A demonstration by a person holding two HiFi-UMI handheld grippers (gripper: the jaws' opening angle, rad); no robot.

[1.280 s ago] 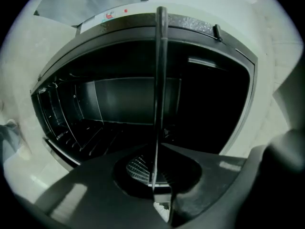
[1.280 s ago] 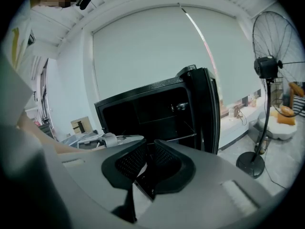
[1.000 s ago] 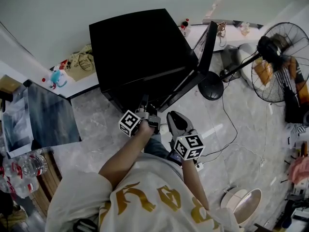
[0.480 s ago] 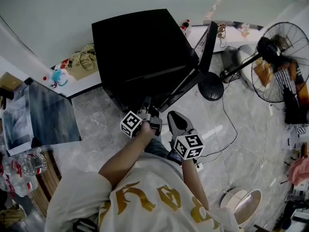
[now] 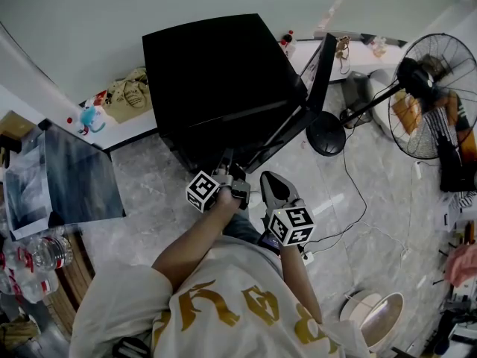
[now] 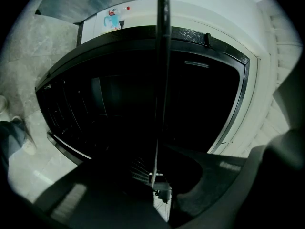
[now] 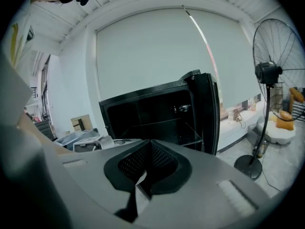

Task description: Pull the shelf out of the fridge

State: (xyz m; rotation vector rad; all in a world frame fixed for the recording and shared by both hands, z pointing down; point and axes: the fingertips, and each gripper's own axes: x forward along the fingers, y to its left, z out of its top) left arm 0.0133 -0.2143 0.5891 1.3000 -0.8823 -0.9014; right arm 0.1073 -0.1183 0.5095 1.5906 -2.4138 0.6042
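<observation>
A black mini fridge (image 5: 216,73) stands on the floor with its door (image 5: 320,62) swung open to the right. My left gripper (image 5: 226,164) reaches into the open front. In the left gripper view the shelf (image 6: 162,80) shows edge-on as a thin plate running up through the dark inside, and my left gripper (image 6: 159,182) is shut on its near edge. My right gripper (image 5: 267,179) hangs back from the fridge, beside the left one and touching nothing. In the right gripper view the right gripper (image 7: 150,168) is shut with nothing in it, and the open fridge (image 7: 157,118) stands ahead.
A pedestal fan (image 5: 440,95) stands at the right, its round base (image 5: 326,133) near the fridge door, with a cable (image 5: 358,192) across the marble floor. A grey box (image 5: 74,177) and water bottles (image 5: 37,259) sit at the left. The wall is just behind the fridge.
</observation>
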